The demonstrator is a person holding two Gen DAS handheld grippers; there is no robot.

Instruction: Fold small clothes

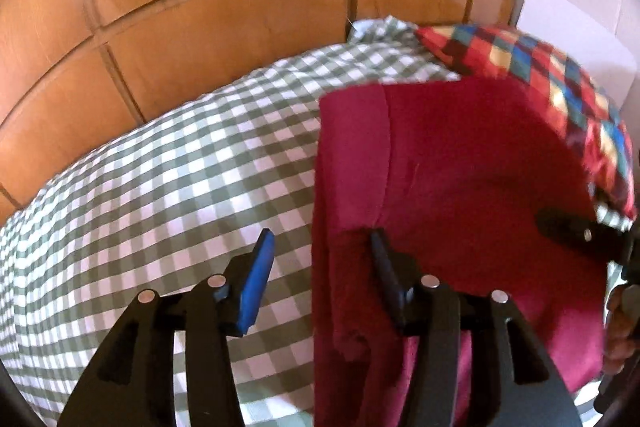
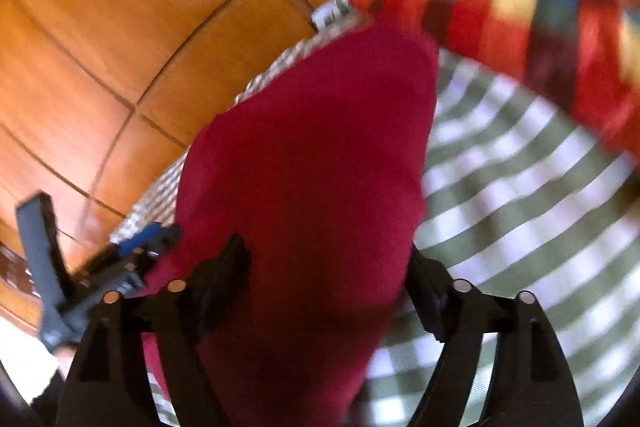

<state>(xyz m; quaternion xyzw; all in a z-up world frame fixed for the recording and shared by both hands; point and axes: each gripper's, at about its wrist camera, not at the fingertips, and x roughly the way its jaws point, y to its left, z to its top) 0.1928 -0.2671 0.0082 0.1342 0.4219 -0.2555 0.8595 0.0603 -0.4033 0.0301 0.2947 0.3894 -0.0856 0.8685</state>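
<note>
Left gripper [image 1: 320,247] and right gripper [image 2: 328,263], both released, hover over the red garment [image 1: 460,167] lying folded on the checked sheet [image 1: 160,167]; a trailing finger may snag and undo it.

Left gripper [image 1: 320,251]: black plastic linkage arms showing, round silver rivets glinting at joints, slotted cut-outs in outer arms, one finger wearing bright blue pad [image 1: 256,277], other finger looking dark. Right gripper [image 2: 326,275]: same black arms, silver rivets shining, fingers appearing black, edges blurring.
</note>
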